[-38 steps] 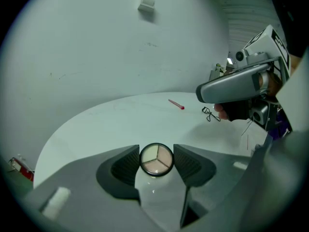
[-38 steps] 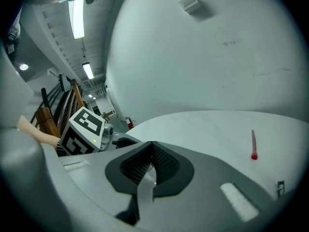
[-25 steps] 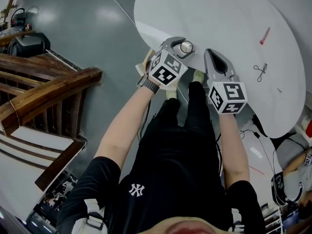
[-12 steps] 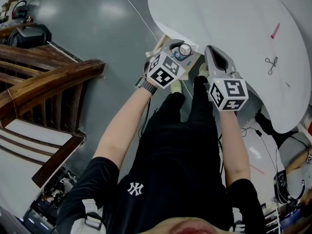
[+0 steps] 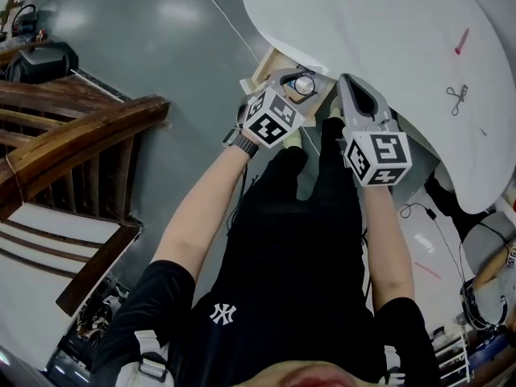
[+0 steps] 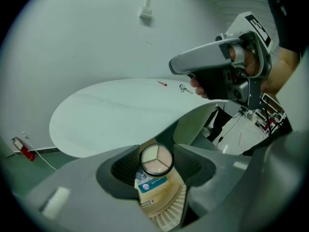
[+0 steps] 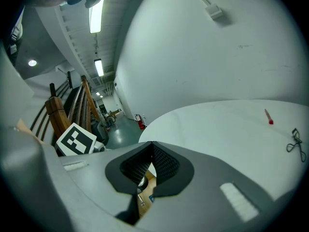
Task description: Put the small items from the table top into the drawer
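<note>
As left tongs (image 5: 303,84) came down, compact (image 6: 156,159) now over drawer (image 5: 262,64)

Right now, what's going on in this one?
A person works with a gripper in each hand. The left gripper grips a small round compact over the open wooden drawer at the edge of the white table. The right gripper is shut and empty beside it. A red stick and a small metal looped tool lie on the table top, not yet put away.

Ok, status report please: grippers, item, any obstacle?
Left gripper shut on round compact, above open drawer. Right gripper shut, empty. Nothing blocks the drawer.
</note>
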A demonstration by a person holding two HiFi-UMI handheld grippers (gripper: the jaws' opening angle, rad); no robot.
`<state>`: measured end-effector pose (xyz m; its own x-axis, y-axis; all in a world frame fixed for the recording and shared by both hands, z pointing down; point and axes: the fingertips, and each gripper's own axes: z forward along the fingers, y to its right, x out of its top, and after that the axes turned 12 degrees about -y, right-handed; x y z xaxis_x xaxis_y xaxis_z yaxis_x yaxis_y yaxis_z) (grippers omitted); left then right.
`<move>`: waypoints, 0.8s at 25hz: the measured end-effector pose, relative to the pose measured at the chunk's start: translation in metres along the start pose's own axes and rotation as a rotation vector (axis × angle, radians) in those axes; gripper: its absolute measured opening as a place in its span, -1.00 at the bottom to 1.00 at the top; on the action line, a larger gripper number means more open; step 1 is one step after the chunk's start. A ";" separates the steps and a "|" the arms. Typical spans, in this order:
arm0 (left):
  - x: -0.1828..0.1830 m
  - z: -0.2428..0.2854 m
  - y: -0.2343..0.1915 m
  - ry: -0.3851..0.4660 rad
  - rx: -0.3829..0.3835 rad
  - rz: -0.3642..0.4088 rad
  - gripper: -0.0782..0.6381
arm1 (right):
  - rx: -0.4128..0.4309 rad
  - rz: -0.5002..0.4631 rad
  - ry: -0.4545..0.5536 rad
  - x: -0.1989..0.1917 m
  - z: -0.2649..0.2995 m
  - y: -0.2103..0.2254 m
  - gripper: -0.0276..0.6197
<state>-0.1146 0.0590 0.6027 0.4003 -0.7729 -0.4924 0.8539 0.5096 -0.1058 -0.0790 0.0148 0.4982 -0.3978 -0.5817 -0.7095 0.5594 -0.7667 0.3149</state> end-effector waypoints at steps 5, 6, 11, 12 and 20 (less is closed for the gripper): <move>-0.015 0.030 0.005 -0.028 -0.030 0.010 -0.16 | -0.017 0.005 0.002 -0.013 0.003 0.008 -0.84; -0.017 0.036 0.006 -0.033 -0.035 0.013 -0.16 | -0.022 0.008 0.001 -0.016 0.003 0.011 -0.84; -0.032 0.063 0.005 -0.061 -0.056 0.020 -0.16 | -0.039 0.028 0.003 -0.026 0.010 0.023 -0.84; -0.035 0.068 0.004 -0.065 -0.059 0.019 -0.16 | -0.042 0.029 0.003 -0.028 0.013 0.025 -0.84; -0.049 0.092 -0.008 -0.084 -0.078 0.020 -0.16 | -0.058 0.039 0.000 -0.035 0.028 0.033 -0.84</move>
<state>-0.1106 0.0581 0.7077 0.4458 -0.7897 -0.4214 0.8185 0.5503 -0.1652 -0.0667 0.0021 0.5506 -0.3746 -0.6112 -0.6972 0.6155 -0.7263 0.3059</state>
